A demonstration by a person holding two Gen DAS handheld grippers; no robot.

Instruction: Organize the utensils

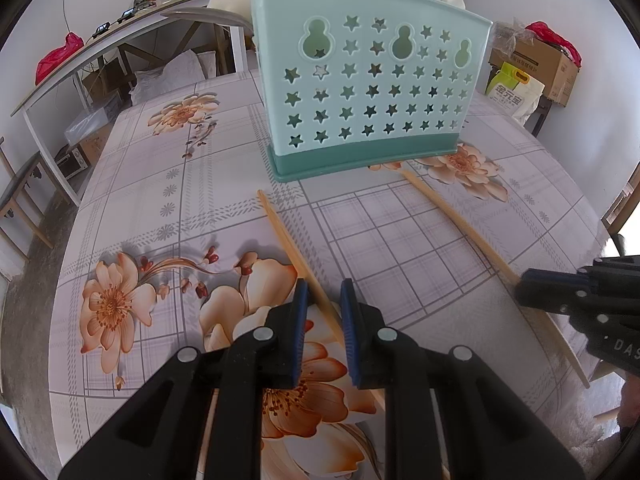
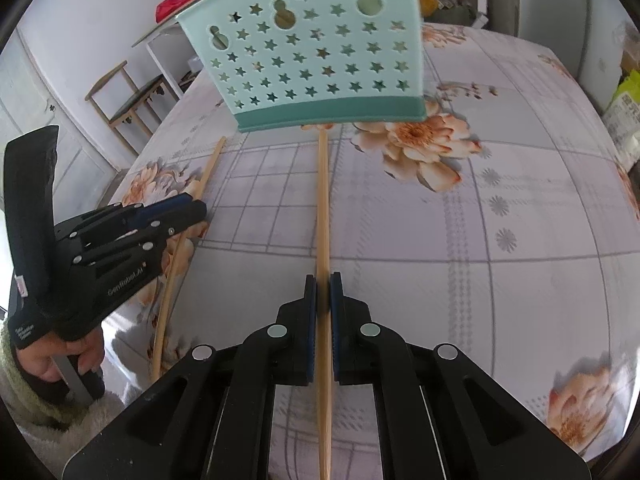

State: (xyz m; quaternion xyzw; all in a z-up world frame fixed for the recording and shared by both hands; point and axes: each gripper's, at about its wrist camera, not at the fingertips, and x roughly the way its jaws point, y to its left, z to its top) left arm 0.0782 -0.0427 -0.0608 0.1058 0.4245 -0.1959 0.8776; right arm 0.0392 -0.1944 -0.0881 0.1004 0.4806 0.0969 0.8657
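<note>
A mint-green utensil holder [image 1: 368, 80] with star holes stands on the floral tablecloth; it also shows in the right wrist view [image 2: 316, 52], with chopsticks and spoons sticking out of its top. Two wooden chopsticks lie on the table. My left gripper [image 1: 325, 300] is open, its jaws on either side of one chopstick [image 1: 288, 240] without closing on it. My right gripper [image 2: 323, 292] is shut on the other chopstick [image 2: 322, 200], whose far tip reaches the holder's base. That chopstick [image 1: 460, 224] and the right gripper [image 1: 532, 288] also show in the left wrist view.
The table [image 1: 400, 232] has a flowered plaid cloth. A shelf [image 1: 80, 60] with bags stands at the left, a wooden chair [image 2: 128, 100] beside the table, boxes and a bag [image 1: 516, 88] at the far right. The left gripper [image 2: 192, 208] shows in the right wrist view.
</note>
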